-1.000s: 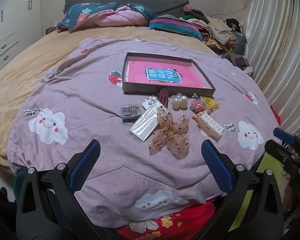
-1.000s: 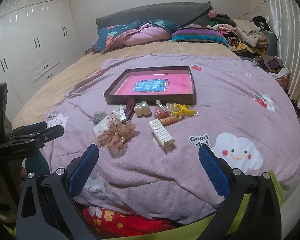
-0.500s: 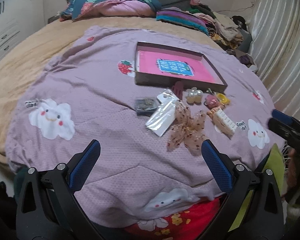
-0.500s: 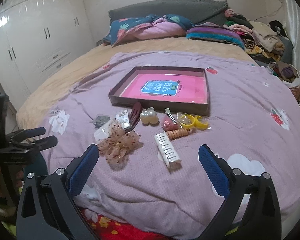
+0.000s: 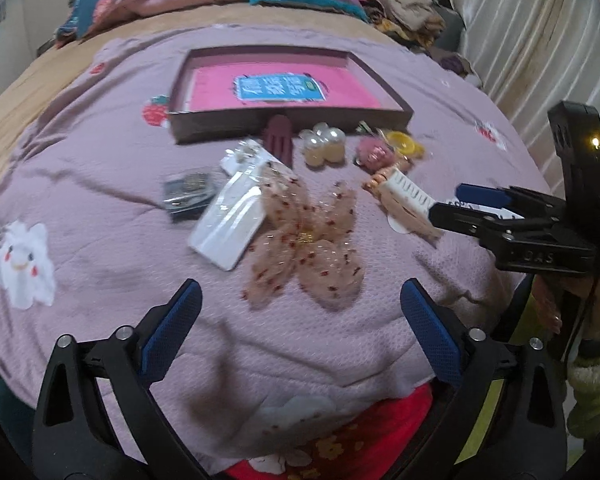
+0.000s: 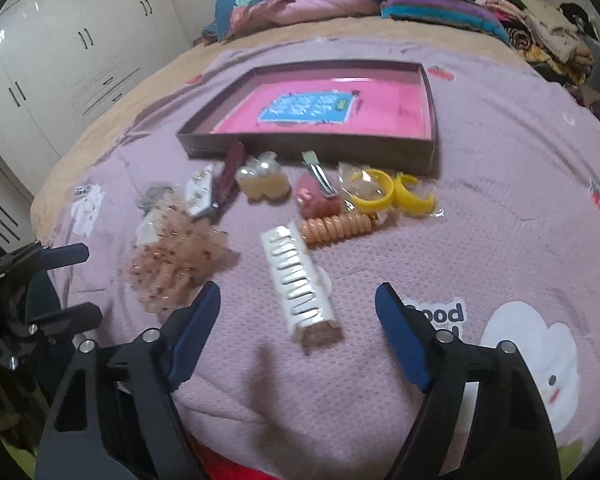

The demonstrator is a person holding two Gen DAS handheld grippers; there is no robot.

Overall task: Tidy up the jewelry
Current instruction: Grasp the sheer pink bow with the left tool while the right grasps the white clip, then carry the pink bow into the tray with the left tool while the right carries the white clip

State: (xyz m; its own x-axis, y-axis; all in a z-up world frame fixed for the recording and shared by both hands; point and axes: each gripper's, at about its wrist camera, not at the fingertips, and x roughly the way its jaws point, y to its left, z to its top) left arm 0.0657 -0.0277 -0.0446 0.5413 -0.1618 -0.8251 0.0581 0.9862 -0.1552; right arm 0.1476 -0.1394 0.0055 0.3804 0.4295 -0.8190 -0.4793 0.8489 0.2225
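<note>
Approaching the scattered pieces on the quilt [image 5: 100, 128], both grippers are spread and hold nothing; their jaws have just been closing a little, the right more than the left, with nothing pressed between the pads. Left wrist view: the left gripper [image 5: 300, 316] tilts steeply down toward the bow [image 5: 308, 240], which lies at 12 o'clock from its tips, just beside a clear packet [image 5: 230, 224] at 11 o'clock; the tray [image 5: 288, 122] sits beyond, with nothing yet placed on its pink liner. To grasp well, the jaws should probably straddle the bow's gold centre, not its flimsy gauze wings, and avoid the packet. The right gripper [image 5: 444, 204] enters at 3 o'clock, over the white clip [image 5: 410, 194]. Right wrist view: the right gripper [image 6: 298, 300], also pitched downward, brackets the near end of the white clip [image 6: 296, 288]; closing across its narrow width looks best. A coil tie [image 6: 338, 226] touches the clip's far end at 1 o'clock, so a straight lift seems safest.
</note>
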